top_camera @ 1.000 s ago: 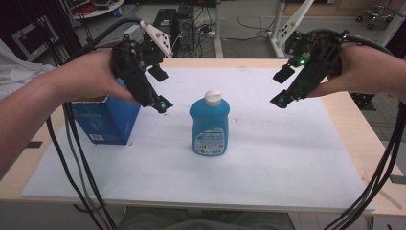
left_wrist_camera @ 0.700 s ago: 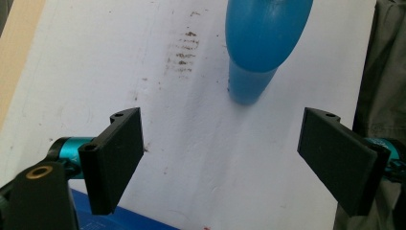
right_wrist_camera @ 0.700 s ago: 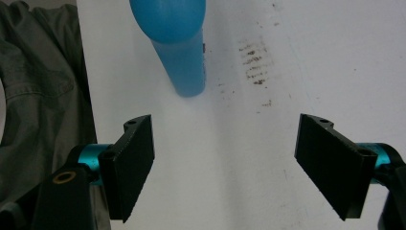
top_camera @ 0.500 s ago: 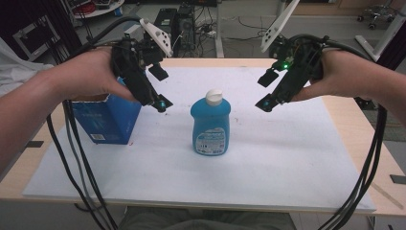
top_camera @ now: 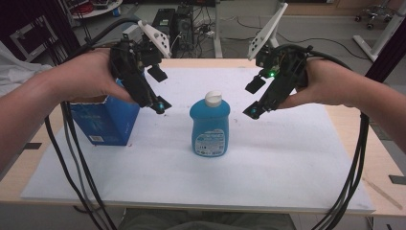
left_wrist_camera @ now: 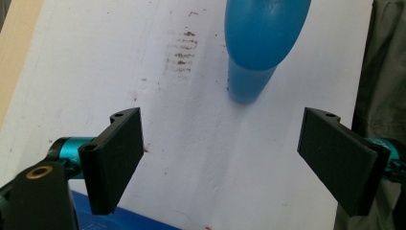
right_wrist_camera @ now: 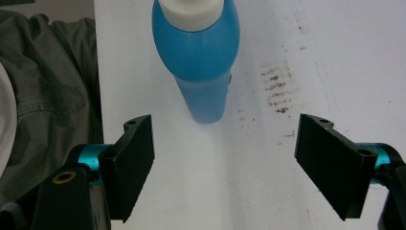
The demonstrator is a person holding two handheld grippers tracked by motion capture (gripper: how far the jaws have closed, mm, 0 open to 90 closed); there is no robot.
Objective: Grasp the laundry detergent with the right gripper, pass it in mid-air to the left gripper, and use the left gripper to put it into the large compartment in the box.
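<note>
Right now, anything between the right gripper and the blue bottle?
Nothing visible. The right gripper hangs open beside the blue bottle, with bare white mat between its jaws and the bottle in the right gripper view.

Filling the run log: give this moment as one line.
left gripper open, beside box | right gripper open, empty | bottle upright, untouched
</note>
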